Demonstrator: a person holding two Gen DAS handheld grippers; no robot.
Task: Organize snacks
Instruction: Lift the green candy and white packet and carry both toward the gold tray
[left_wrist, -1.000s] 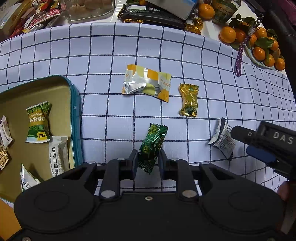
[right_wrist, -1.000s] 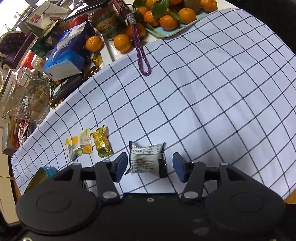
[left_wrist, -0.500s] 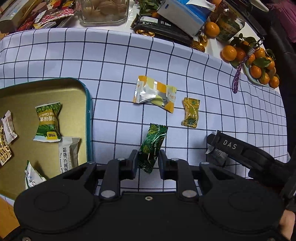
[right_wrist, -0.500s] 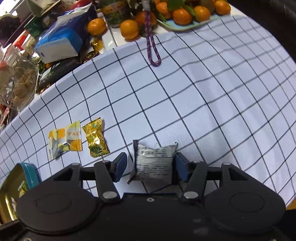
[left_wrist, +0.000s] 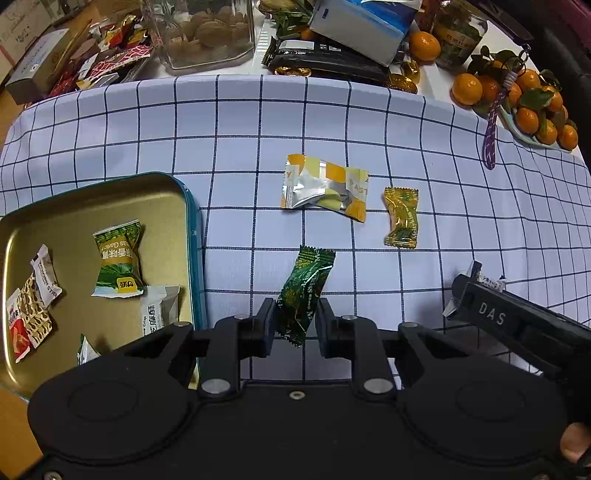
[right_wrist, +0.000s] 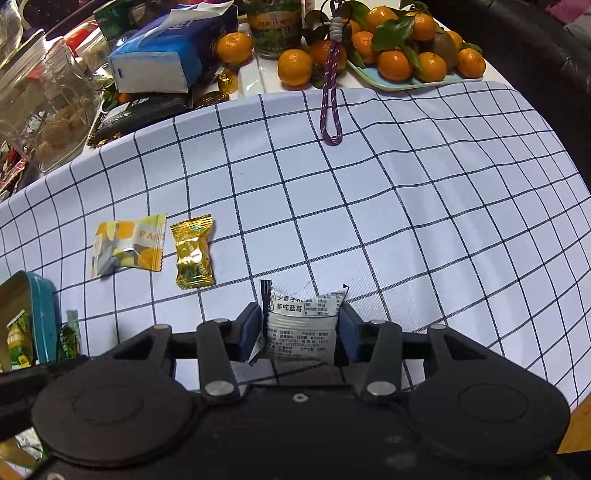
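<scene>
My left gripper (left_wrist: 295, 317) is shut on a dark green candy (left_wrist: 304, 291), which hangs just right of the teal tin (left_wrist: 192, 229). The tin holds several wrapped snacks. In the right wrist view a white packet with black print (right_wrist: 301, 332) stands between the pads of my right gripper (right_wrist: 299, 317). Its jaws are closing, both pads touch the packet and its top edge buckles. A yellow-and-orange packet (left_wrist: 325, 186) and a gold candy (left_wrist: 402, 218) lie on the checked cloth beyond both grippers. The right gripper's body (left_wrist: 480, 314) shows at the lower right of the left wrist view.
Along the far edge of the cloth stand a glass jar (left_wrist: 207, 33), a blue tissue pack (right_wrist: 162, 59), dark bars and a tray of oranges (right_wrist: 417, 62). A purple cord (right_wrist: 330, 107) hangs onto the cloth. The tin's corner (right_wrist: 42, 314) is at the right gripper's left.
The right gripper's jaws have drawn in from either side of the white packet until they pinch it, and the gripper has rolled. The left gripper still holds the green candy.
</scene>
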